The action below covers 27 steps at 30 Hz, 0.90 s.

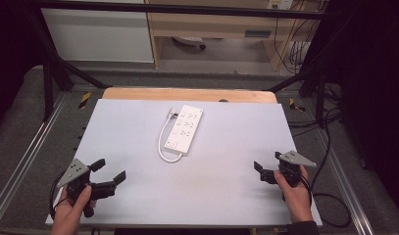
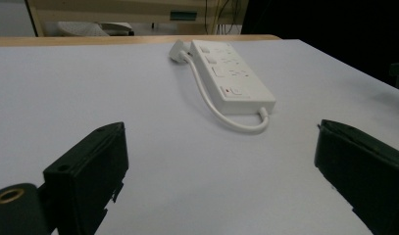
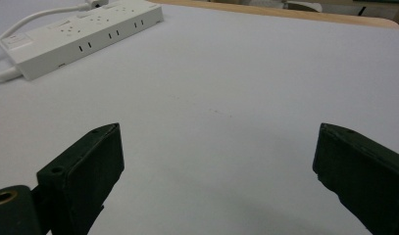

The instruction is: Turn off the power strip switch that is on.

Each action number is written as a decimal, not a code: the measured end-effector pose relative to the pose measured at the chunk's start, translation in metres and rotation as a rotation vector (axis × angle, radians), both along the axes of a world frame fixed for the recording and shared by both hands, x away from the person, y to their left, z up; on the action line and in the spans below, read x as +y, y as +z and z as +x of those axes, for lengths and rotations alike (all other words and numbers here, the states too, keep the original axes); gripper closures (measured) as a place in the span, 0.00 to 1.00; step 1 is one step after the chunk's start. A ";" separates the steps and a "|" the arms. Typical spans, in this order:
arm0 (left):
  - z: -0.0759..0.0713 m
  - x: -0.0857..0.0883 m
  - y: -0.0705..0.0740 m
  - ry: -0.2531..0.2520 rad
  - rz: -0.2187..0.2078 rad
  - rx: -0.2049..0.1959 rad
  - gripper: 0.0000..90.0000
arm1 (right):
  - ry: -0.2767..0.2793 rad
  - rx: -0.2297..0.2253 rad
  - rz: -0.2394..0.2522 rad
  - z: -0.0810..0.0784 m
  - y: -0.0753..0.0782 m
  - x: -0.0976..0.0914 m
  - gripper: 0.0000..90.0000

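The bench (image 1: 138, 196) carries a pale grey sheet. Left hand-held gripper (image 1: 108, 171) and right hand-held gripper (image 1: 260, 172) rest at its near corners, jaws spread wide, grasping nothing. The white power strip (image 1: 185, 129) lies mid-bench, well apart from both, its cord (image 1: 162, 142) looped and plugged into its own socket.

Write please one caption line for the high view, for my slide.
White power strip with its plug in its own socket lies mid-table, open left tongs and right tongs waiting apart at the near corners.

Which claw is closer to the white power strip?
Left, though only slightly. The left claw sits open near the table's front left corner, facing the power strip. The right claw, also open, sits toward the front right, a bit farther away.
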<state>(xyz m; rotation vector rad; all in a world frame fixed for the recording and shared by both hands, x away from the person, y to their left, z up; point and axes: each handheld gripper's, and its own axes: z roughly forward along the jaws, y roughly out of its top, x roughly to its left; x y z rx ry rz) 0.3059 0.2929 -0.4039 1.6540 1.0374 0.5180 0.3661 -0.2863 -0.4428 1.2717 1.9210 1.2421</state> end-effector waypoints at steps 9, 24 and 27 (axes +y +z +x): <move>-0.001 0.000 0.001 -0.007 0.002 0.000 0.06 | 0.038 0.005 -0.029 -0.001 0.000 0.008 0.05; -0.002 -0.003 0.002 -0.015 0.005 -0.018 0.06 | 0.050 0.003 -0.073 -0.002 0.001 0.014 0.04; -0.001 -0.003 0.003 -0.015 -0.012 -0.022 0.07 | 0.051 0.000 -0.075 -0.003 0.001 0.016 0.04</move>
